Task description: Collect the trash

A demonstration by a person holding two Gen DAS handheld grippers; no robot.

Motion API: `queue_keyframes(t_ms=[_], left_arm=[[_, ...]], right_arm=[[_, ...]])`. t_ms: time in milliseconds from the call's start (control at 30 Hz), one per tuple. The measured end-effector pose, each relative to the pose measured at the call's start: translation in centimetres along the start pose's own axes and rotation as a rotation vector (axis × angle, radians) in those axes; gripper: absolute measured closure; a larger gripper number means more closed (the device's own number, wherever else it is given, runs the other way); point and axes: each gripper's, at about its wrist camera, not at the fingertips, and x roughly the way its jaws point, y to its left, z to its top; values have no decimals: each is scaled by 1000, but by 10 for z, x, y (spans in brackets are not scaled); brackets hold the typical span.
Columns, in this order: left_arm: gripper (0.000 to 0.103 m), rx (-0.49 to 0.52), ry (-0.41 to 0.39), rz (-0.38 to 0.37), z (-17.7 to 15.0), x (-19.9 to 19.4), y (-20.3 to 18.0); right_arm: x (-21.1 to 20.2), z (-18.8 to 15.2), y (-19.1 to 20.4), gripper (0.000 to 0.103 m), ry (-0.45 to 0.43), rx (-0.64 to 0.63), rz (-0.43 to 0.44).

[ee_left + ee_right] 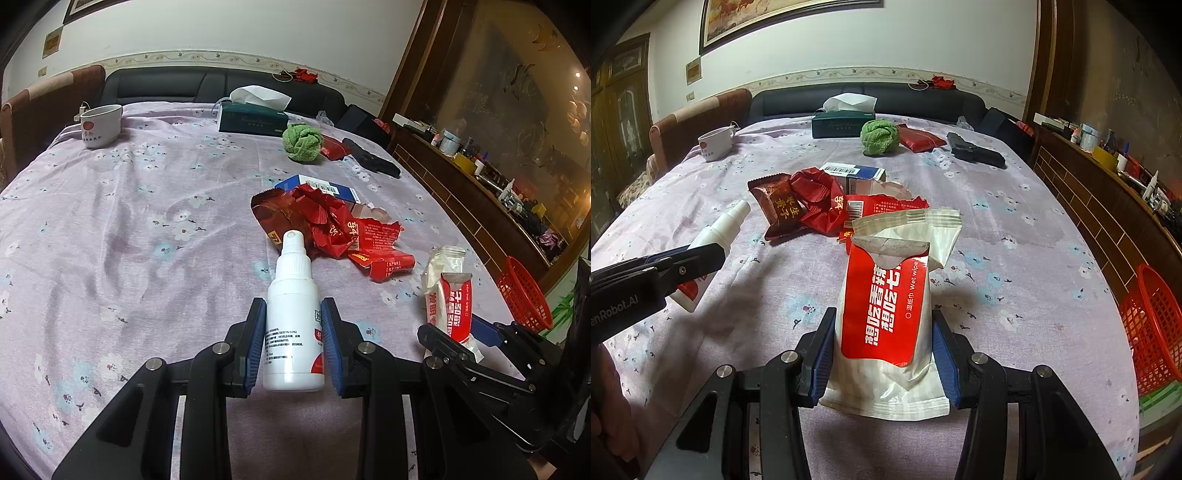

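Observation:
My left gripper (293,310) is shut on a white spray bottle (291,332), which it holds just above the lilac flowered tablecloth (129,240). The bottle's nozzle points away from me. My right gripper (882,321) is shut on a red-and-white wet wipe pack (886,295) with a torn-open top. Each tool shows in the other's view: the left gripper (701,258) with the bottle (716,229), and the right gripper (458,332) with the pack (452,295). A heap of crumpled red snack wrappers (332,225) lies mid-table against a blue-and-white box (321,186).
A red mesh basket (1152,332) stands off the table's right edge. At the far side are a white cup (101,125), a green tissue box (253,120), a green cloth ball (303,142), a red packet (919,140) and a black gun-shaped object (975,151). A cluttered wooden sideboard (480,192) runs along the right.

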Motion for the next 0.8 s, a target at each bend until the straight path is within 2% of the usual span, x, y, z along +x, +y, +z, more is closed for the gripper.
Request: queue_keyframes(t_ms=[567,800], left_arm=[[74,-2,-3,-11,0,1,-1],[74,-4,-2,-11,0,1,1]], right_arm=[[1,0,2,51,2,-5,-7],[-6,0,0,51,-28,6,-24]])
